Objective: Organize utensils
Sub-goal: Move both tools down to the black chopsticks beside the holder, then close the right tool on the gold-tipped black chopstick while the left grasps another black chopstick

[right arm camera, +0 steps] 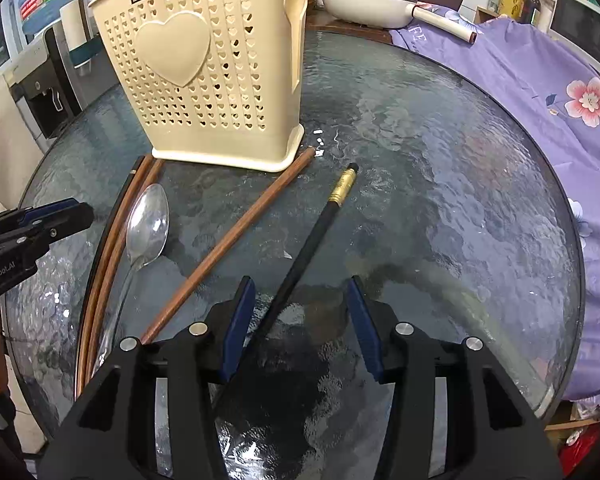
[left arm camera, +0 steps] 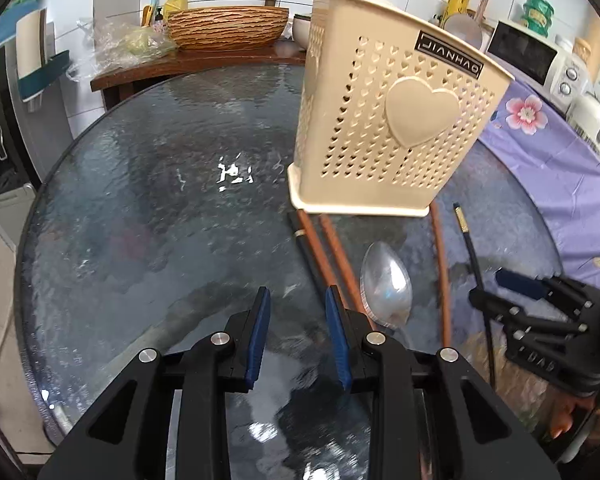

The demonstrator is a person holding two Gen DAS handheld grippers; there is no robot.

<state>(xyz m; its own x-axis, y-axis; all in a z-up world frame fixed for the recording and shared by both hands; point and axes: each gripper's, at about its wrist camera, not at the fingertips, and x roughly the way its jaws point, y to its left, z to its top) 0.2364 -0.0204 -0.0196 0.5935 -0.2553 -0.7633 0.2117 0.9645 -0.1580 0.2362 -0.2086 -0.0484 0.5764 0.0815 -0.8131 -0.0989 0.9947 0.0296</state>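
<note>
Rippled glass tabletop (right arm camera: 440, 168) carries a perforated cream holder (right arm camera: 204, 64), wooden chopsticks (right arm camera: 228, 240) and a shiny spoon (right arm camera: 148, 224). Both the left gripper (left arm camera: 298, 300) and the right gripper (right arm camera: 302, 292) gape apart, empty.

Chopsticks (right arm camera: 236, 236), spoon (right arm camera: 148, 226) (flat) before beige holder (right arm camera: 204, 68).

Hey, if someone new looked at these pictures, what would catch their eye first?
Likely the cream utensil holder with its raised heart, upright at the back of the glass table. Before it lie a metal spoon, brown chopsticks and a black gold-banded chopstick, which runs between the open right gripper fingers.
</note>
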